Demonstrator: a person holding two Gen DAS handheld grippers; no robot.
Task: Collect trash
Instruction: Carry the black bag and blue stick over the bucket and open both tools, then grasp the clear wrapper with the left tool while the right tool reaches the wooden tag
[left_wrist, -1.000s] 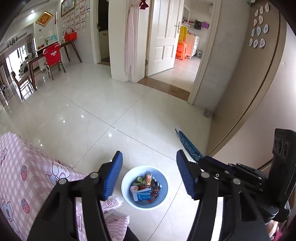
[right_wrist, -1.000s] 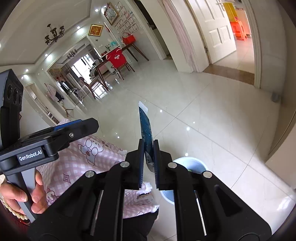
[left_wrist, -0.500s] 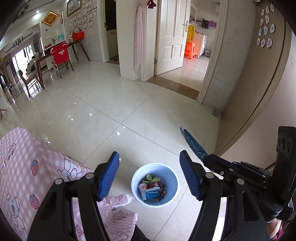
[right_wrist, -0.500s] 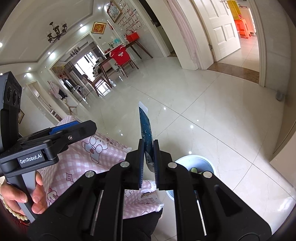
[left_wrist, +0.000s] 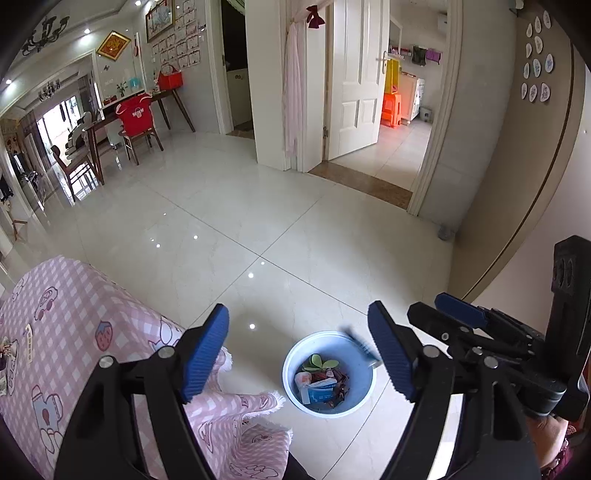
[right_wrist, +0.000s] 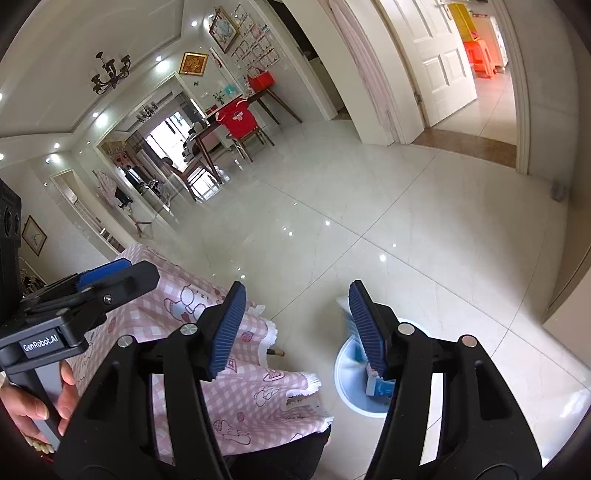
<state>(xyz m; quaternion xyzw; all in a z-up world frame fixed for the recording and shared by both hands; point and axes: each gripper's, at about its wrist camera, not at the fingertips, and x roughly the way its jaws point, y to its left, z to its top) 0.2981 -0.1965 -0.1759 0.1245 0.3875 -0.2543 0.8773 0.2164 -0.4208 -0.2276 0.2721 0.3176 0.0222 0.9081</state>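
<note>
A light blue trash bin (left_wrist: 295, 373) stands on the floor and holds wrappers, a small box and green leaves. A blue wrapper (left_wrist: 360, 345) is blurred in the air at the bin's far right rim; in the right wrist view the wrapper (right_wrist: 347, 321) shows just left of my right pad, over the bin (right_wrist: 349, 384). My right gripper (right_wrist: 295, 325) is open and empty above the bin; it also shows in the left wrist view (left_wrist: 454, 314). My left gripper (left_wrist: 297, 350) is open and empty, held above the bin.
A table with a pink checked cloth (left_wrist: 74, 332) stands left of the bin, its fringe hanging close to it (right_wrist: 258, 369). Shiny tiled floor (left_wrist: 258, 229) stretches ahead. A beige wall (left_wrist: 517, 184) is at the right. A dining table and red-covered chair (left_wrist: 136, 114) stand far left.
My right gripper opened and let go of the blue wrapper, which now falls toward the bin. Both grippers rose a little; the left stayed open.
</note>
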